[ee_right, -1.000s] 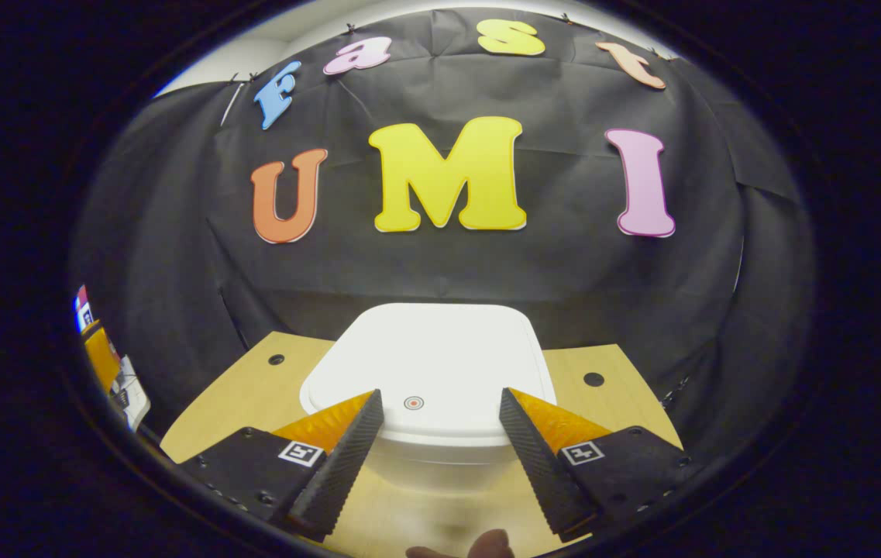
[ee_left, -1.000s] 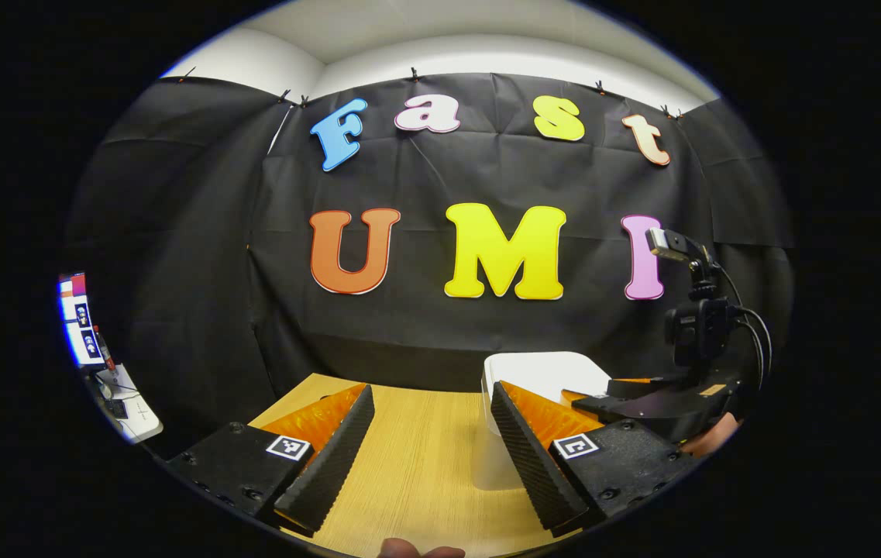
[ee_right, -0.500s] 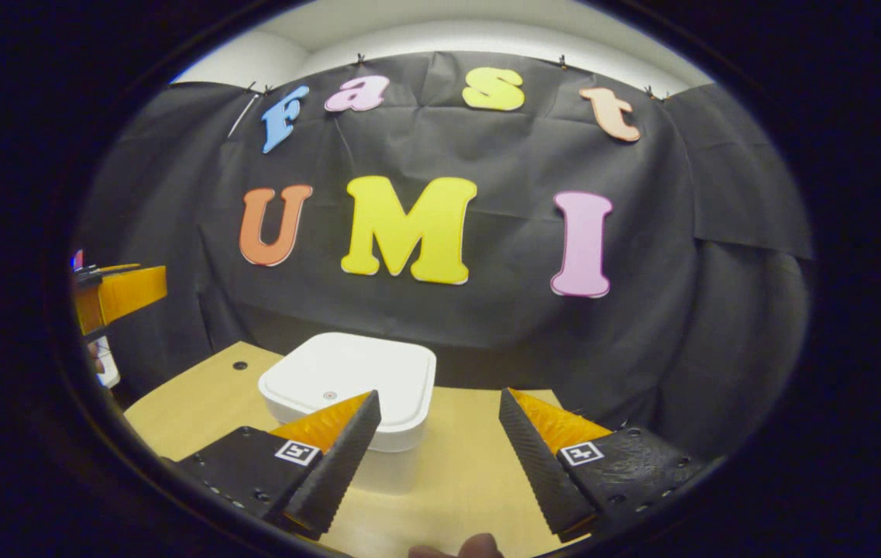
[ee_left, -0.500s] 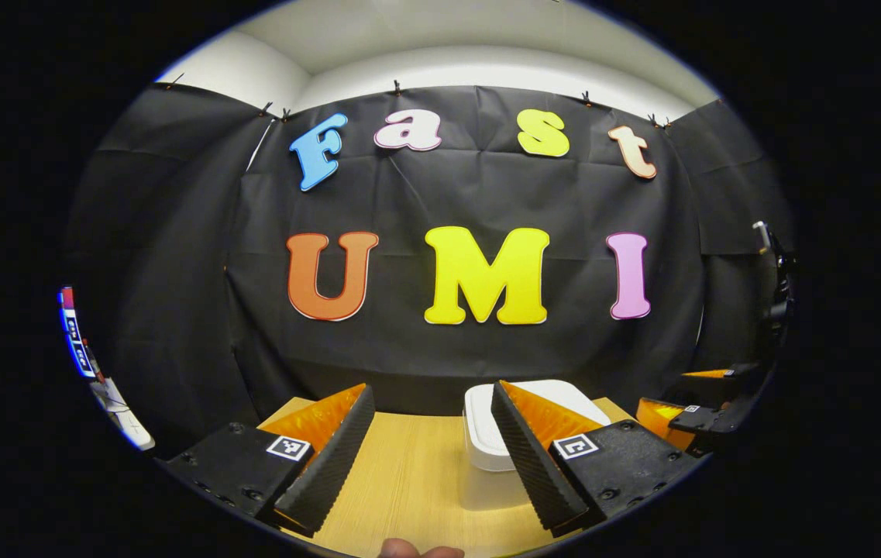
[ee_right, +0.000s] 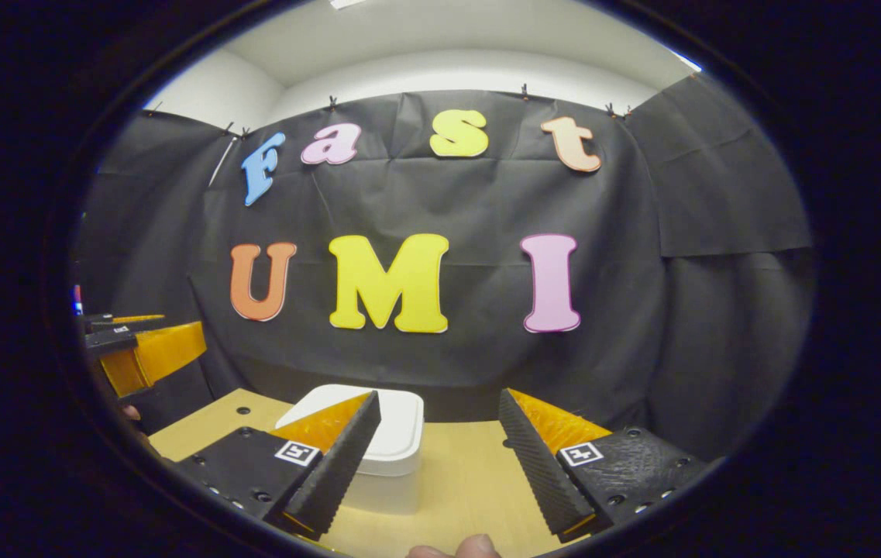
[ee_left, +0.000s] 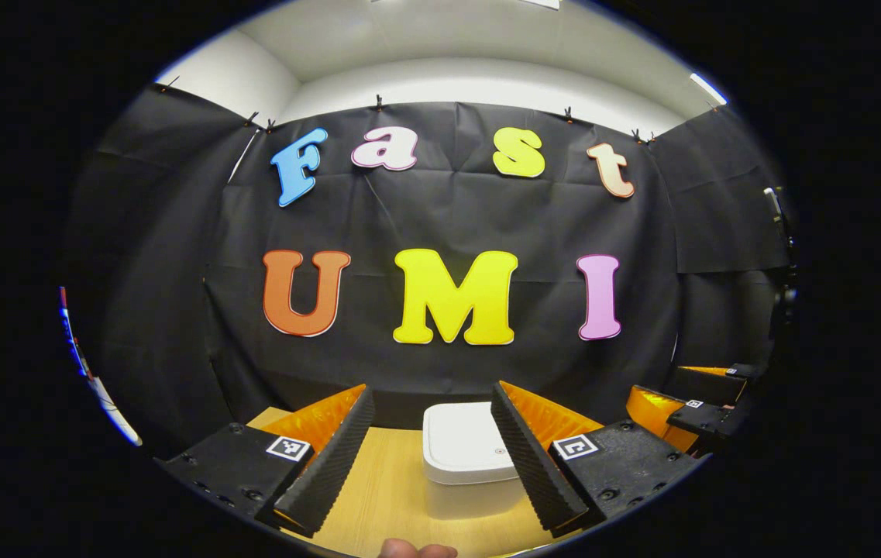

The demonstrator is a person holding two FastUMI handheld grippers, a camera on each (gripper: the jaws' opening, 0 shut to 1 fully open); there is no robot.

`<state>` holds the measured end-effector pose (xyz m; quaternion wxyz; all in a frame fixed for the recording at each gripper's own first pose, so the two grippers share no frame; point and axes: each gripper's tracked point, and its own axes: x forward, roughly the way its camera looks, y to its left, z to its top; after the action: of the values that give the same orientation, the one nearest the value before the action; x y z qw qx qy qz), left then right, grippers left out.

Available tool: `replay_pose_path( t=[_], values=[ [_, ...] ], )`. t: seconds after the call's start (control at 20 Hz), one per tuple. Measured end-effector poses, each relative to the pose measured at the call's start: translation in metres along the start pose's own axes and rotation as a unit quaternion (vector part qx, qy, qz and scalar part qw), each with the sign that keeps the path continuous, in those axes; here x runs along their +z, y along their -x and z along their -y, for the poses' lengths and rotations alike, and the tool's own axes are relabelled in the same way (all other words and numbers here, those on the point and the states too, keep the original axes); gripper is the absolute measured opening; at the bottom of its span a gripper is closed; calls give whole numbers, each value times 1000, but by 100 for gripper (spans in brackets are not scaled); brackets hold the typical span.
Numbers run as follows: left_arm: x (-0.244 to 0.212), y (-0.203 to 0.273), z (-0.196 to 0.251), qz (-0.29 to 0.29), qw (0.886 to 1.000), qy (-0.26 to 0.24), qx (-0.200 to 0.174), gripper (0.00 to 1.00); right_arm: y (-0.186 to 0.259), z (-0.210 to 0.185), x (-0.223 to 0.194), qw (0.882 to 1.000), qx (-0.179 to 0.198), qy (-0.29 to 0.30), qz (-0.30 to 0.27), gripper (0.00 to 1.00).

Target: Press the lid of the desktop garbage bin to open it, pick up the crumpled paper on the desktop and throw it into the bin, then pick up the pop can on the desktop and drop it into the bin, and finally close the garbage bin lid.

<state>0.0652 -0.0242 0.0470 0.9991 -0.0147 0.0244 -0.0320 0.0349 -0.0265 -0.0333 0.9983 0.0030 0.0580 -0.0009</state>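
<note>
left gripper view: white square bin, lid seemingly closed, between spread left gripper fingers; right gripper spread too.

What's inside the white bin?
The inside is hidden: the white bin has its lid shut flat on top. Only the lid and the outer wall show, standing on the wooden table. Whether anything lies inside cannot be seen.

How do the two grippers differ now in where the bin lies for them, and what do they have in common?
In the left gripper view, the bin sits between the left gripper's fingers, nearer the right-hand one. In the right gripper view, the bin lies off to the left, partly behind the right gripper's left-hand finger. In common: both grippers are open, hold nothing, and touch neither bin nor its shut lid.
</note>
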Motion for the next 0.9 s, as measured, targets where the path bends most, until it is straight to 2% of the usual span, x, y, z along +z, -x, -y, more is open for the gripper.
replay_pose_path(
  t=[0.05, 0.1, 0.15, 0.2, 0.25, 0.35, 0.4, 0.9],
  values=[
    [0, 1, 0, -1, 1000, 0, 2, 98, 1, -2, 1, 1000, 2, 3, 4, 96],
    [1, 3, -3, 0, 1000, -3, 8, 89, 0, -4, 1, 1000, 3, 4, 6, 96],
    [1, 3, -6, 2, 1000, -5, 15, 89, 0, -7, 2, 1000, 6, 3, 8, 98],
    [1, 3, -10, 3, 1000, -6, 20, 98, -1, -10, 3, 1000, 9, 2, 9, 98],
    [1, 2, -11, 3, 1000, -5, 23, 89, -1, -11, 4, 1000, 11, 3, 10, 96],
    [0, 3, -15, 2, 1000, -2, 27, 100, -3, -12, 3, 1000, 11, 4, 11, 98],
    [-2, 3, -16, 0, 1000, -1, 29, 98, -4, -12, 3, 1000, 11, 3, 10, 96],
    [-3, 3, -15, -4, 1000, -7, 30, 98, -3, -11, -1, 1000, 8, -1, 4, 98]
  ],
)
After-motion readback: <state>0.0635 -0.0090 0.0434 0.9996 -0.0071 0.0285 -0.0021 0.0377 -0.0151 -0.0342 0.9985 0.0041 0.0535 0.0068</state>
